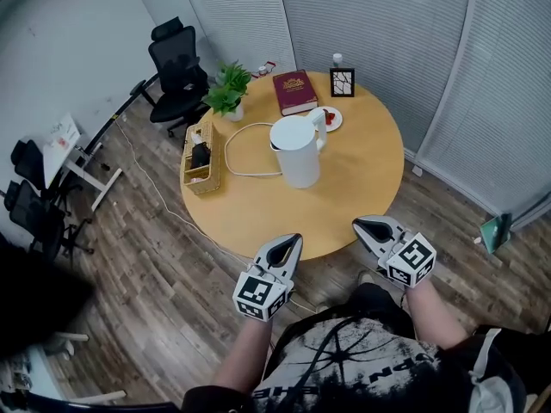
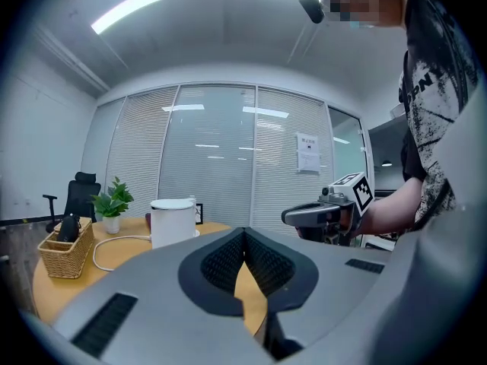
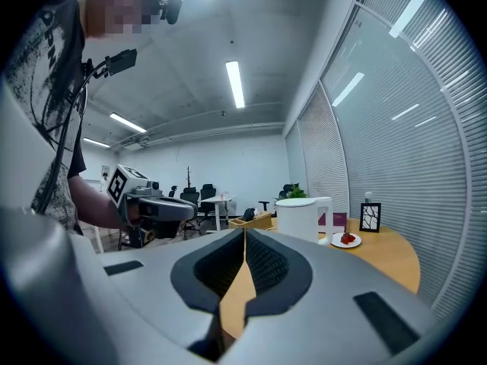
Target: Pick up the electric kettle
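White electric kettle (image 1: 297, 151) stands upright at the middle of the round table (image 1: 366, 188), its handle (image 1: 320, 132) turned toward the upper right of the frame. I have the left gripper (image 1: 290, 241) and right gripper (image 1: 360, 224) at the table's near edge, well short of it, fingers (image 2: 222, 263) clenched on nothing. I judge this the approach. Next I must spread the right fingers and reach for the handle.
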Demonstrator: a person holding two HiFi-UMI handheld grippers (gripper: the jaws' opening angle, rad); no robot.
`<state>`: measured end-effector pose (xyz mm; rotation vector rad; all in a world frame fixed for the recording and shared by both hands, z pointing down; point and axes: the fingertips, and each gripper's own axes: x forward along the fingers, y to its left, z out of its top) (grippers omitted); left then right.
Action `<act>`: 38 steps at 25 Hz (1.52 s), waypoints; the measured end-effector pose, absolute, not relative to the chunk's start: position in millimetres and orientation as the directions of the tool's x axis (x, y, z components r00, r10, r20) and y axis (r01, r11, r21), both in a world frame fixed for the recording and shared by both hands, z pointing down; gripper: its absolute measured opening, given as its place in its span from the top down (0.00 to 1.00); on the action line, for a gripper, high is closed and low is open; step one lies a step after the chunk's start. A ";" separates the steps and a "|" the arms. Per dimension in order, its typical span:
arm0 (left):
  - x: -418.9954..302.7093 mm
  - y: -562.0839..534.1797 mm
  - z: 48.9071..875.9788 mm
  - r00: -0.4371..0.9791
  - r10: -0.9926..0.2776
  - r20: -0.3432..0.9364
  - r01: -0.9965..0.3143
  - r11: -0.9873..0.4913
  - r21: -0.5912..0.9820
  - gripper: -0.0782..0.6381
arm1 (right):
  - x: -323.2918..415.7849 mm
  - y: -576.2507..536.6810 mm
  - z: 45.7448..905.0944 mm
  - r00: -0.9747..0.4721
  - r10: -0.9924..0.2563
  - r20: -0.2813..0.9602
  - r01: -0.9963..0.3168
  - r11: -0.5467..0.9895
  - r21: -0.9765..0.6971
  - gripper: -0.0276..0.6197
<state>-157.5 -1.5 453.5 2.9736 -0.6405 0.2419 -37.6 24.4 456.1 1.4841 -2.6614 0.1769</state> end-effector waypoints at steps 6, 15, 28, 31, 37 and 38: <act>-154.9 -13.2 456.8 0.893 -0.415 0.174 -0.431 -0.900 0.067 0.89 | -29.3 10.1 460.5 -0.514 -0.845 0.146 -0.857 0.512 -0.054 0.92; -145.3 -67.3 459.9 0.860 -0.472 0.194 -0.492 -0.868 0.071 0.89 | -19.9 -55.6 461.8 -0.574 -0.806 0.141 -0.818 0.572 -0.063 0.92; -94.2 -148.0 460.0 0.830 -0.514 0.215 -0.541 -0.836 0.088 0.89 | 23.1 -148.4 457.1 -0.646 -0.748 0.153 -0.763 0.641 -0.082 0.92; -85.6 -161.0 460.6 0.822 -0.526 0.220 -0.554 -0.828 0.091 0.89 | 32.6 -165.4 459.6 -0.659 -0.736 0.155 -0.752 0.652 -0.102 0.92; -79.0 -181.9 468.4 0.795 -0.556 0.240 -0.590 -0.801 0.100 0.89 | 45.2 -193.1 465.6 -0.682 -0.715 0.156 -0.731 0.672 -0.121 0.92; -78.1 -184.3 469.7 0.792 -0.560 0.243 -0.595 -0.797 0.103 0.89 | 46.7 -196.7 466.2 -0.687 -0.711 0.151 -0.727 0.675 -0.128 0.92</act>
